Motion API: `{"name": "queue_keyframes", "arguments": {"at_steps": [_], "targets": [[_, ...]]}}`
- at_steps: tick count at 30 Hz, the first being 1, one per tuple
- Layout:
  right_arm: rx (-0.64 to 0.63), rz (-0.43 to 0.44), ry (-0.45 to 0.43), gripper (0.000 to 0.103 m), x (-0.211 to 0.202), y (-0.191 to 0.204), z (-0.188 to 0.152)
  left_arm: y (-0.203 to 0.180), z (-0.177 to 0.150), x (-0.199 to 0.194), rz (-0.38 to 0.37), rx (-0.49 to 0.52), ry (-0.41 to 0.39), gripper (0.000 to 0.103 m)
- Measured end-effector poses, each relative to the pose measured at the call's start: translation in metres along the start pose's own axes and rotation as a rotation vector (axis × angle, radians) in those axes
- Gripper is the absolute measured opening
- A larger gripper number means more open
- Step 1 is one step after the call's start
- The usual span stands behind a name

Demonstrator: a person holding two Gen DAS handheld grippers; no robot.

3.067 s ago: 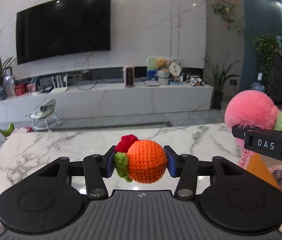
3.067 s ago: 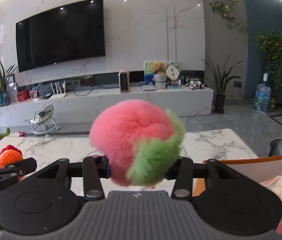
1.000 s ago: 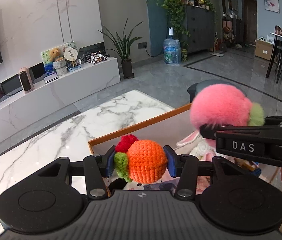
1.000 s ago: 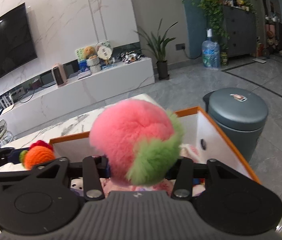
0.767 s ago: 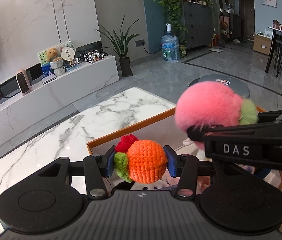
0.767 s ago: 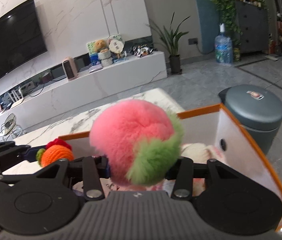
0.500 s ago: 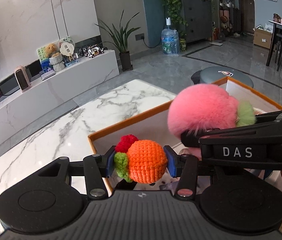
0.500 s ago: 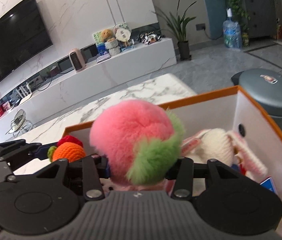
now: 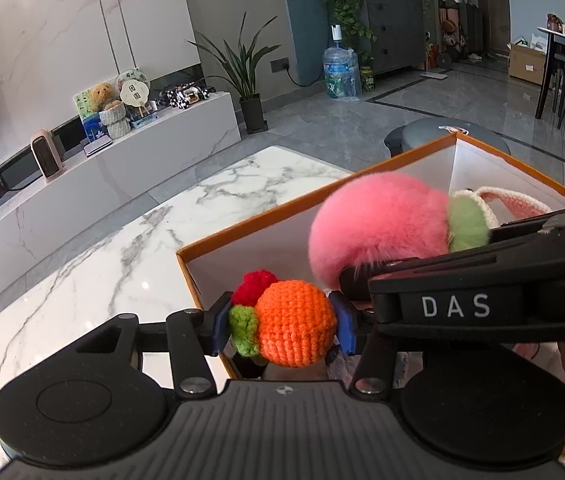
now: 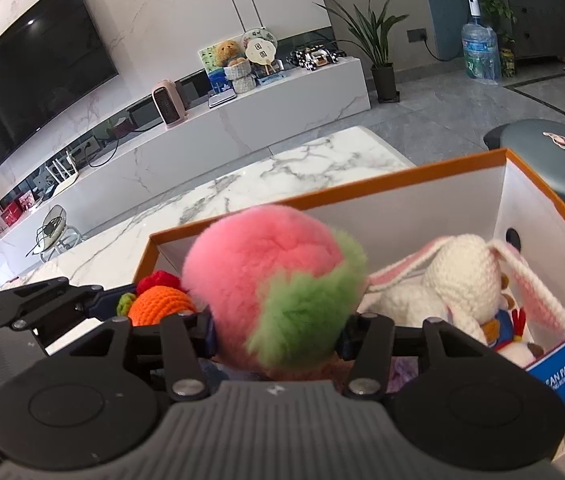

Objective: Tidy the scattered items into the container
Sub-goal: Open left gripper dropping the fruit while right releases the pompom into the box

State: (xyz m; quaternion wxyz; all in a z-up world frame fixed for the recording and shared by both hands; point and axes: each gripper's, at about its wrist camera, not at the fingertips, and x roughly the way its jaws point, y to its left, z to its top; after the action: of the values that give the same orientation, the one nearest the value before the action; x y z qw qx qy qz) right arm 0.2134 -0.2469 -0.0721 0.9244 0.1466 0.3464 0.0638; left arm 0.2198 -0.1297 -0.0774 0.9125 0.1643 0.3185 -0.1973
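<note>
My left gripper (image 9: 282, 330) is shut on an orange crocheted fruit (image 9: 292, 322) with red and green bits, held above the near left corner of the orange-rimmed box (image 9: 266, 214). My right gripper (image 10: 278, 334) is shut on a fluffy pink and green ball (image 10: 266, 280), held over the box (image 10: 362, 188). In the left wrist view the ball (image 9: 378, 224) hangs just right of my fruit. In the right wrist view the fruit (image 10: 158, 304) sits at the ball's left. A white crocheted rabbit (image 10: 462, 280) lies inside the box.
The box stands at the right end of a white marble table (image 9: 82, 272). A blue card (image 10: 558, 372) lies in the box by the rabbit. A grey round bin (image 10: 550, 148) stands on the floor beyond the box.
Both grippers have swung right from the open table to the box and now tilt down over it, each still holding its toy. The rabbit in the box has come into view.
</note>
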Motion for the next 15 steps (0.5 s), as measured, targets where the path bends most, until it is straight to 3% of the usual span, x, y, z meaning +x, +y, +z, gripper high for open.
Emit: {"name": "queue_keyframes", "arguments": {"at_steps": [9, 15], "targets": [[0.016, -0.002, -0.014, 0.059, -0.0031, -0.0034, -0.0031, -0.0036, 0.0026, -0.0004, 0.015, 0.008, 0.000, 0.069], [0.030, 0.001, -0.022, 0.059, -0.0072, -0.0065, -0.0040, -0.0073, 0.0040, -0.0051, 0.024, 0.019, -0.004, 0.069]]}}
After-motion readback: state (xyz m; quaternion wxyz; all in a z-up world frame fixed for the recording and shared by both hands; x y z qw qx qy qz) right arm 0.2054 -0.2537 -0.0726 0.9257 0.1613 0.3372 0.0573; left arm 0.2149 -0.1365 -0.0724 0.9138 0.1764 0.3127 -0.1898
